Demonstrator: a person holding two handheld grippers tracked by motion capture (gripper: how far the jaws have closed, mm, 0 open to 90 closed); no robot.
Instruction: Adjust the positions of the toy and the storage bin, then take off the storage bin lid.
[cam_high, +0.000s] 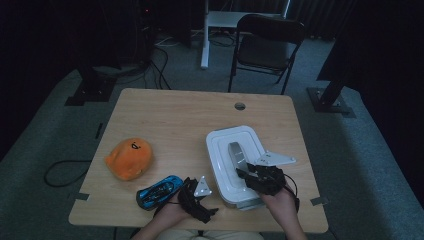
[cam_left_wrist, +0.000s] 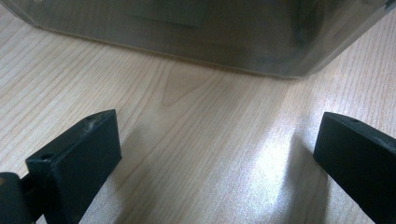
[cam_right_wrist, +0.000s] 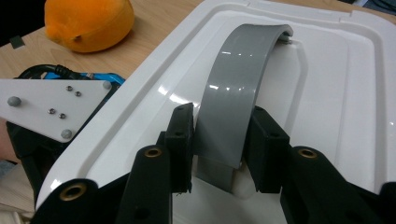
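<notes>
We have the grey handle (cam_right_wrist: 236, 100) pinched on the white lid (cam_right_wrist: 327, 93).
High view: the right gripper (cam_high: 250, 172) is at the box's near end – hard, slick plastic, probably light. Left gripper view: jaws agape over bare desk (cam_left_wrist: 201, 140), the box wall ahead, contents murky. Right gripper view: jaws clamp the handle's near leg.

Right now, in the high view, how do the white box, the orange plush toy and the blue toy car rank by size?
1. White box, clearly largest.
2. Orange plush toy.
3. Blue toy car, smallest, though somewhat nearer the camera than the plush.
</notes>
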